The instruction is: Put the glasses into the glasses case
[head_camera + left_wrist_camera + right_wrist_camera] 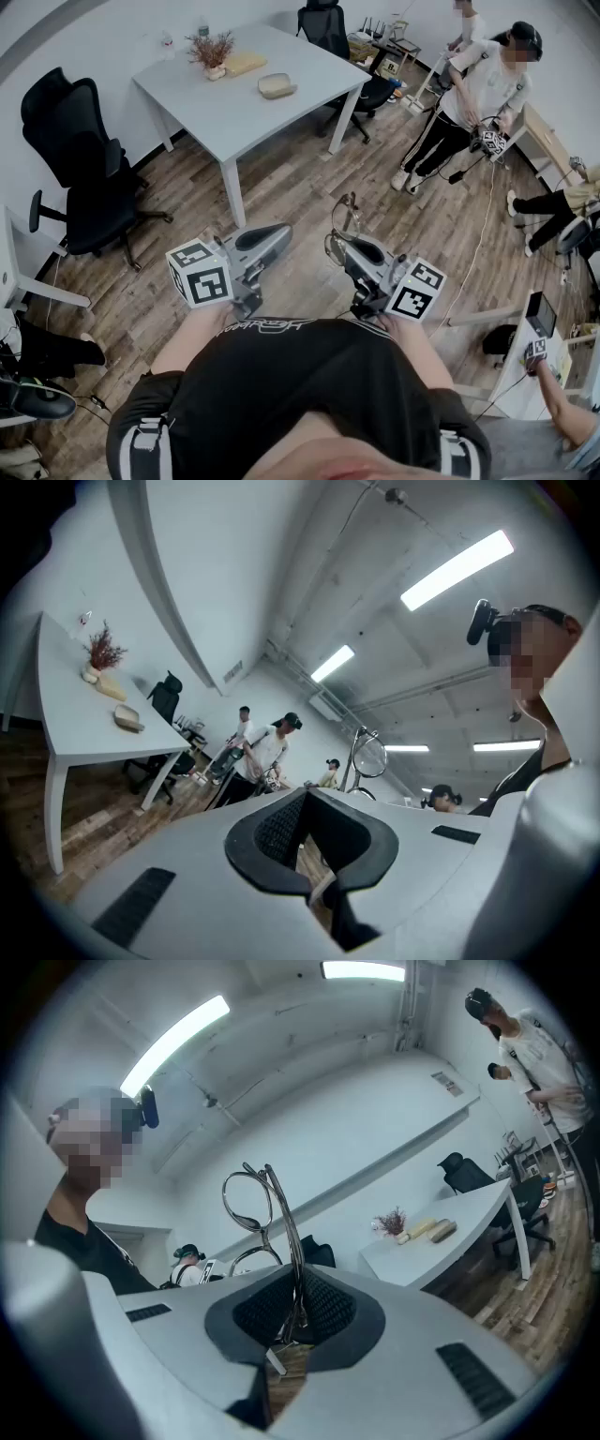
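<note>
Grippers: both held out in front of the person's chest, side by side, short of the white table point(216, 117) and well apart from it.
Right side: the right gripper point(292, 1314) has its jaws clamped on the glasses point(344, 218).
Glasses: thin metal frame, pinched low down between the right pads, with the lenses standing up above the jaw tips and no part of the frame near the table.
Left side: the left gripper point(305, 841) has its jaws drawn together with nothing between them; it is just beside the glasses and not touching them.
Glasses case point(277, 85): beige and oval, lying on the table top toward its right-hand edge, well apart from both grippers.
Table's far side: dried flowers point(212, 47) in a small vase, with a pale flat board point(246, 63) just beside them.
Around the table: black office chairs point(82, 159) at its left and far ends; a standing person point(473, 98) beyond its right end, on the wood floor.
</note>
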`<action>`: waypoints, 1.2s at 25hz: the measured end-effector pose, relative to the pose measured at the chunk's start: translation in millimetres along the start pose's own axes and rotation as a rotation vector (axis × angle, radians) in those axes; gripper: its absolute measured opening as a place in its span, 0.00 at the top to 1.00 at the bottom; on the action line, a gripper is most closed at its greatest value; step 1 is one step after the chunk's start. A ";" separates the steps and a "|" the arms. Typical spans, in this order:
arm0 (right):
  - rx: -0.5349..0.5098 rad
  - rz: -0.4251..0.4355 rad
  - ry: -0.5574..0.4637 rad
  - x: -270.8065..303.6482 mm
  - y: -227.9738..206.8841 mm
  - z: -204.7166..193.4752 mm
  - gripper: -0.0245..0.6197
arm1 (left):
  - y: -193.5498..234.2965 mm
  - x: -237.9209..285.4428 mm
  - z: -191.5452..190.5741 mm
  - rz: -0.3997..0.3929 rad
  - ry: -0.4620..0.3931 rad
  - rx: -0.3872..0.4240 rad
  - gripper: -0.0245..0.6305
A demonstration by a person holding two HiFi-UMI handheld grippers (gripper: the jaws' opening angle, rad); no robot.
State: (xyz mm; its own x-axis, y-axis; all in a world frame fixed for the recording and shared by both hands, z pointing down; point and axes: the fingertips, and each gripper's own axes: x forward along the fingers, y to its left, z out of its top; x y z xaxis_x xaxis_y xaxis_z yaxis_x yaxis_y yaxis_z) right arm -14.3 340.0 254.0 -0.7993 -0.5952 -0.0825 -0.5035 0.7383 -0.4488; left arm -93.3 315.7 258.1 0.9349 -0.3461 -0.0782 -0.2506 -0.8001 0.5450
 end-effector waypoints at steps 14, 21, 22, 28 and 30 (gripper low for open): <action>0.023 0.018 0.002 -0.2 -1.2 -15.0 0.92 | 1.4 4.4 -13.4 0.043 0.014 0.005 0.95; 0.030 0.031 -0.003 -15.7 8.3 -20.6 0.92 | -14.1 0.2 -28.1 0.069 0.005 -0.005 0.95; 0.031 0.031 -0.003 -18.0 9.1 -20.6 0.92 | -16.4 0.0 -29.0 0.072 0.001 -0.003 0.95; 0.040 0.044 0.002 -39.6 9.2 -18.4 0.92 | -32.8 6.7 -41.4 0.096 -0.016 -0.004 0.95; 0.039 0.049 0.007 -46.6 11.1 -20.9 0.92 | -39.6 9.0 -47.7 0.099 -0.024 -0.003 0.95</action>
State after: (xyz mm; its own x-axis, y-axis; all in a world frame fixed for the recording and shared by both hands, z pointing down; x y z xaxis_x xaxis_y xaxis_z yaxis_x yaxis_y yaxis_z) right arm 10.5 382.5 271.5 -0.8253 -0.5559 -0.0990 -0.4502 0.7536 -0.4789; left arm -62.9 367.6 275.6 0.8994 -0.4349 -0.0439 -0.3404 -0.7600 0.5537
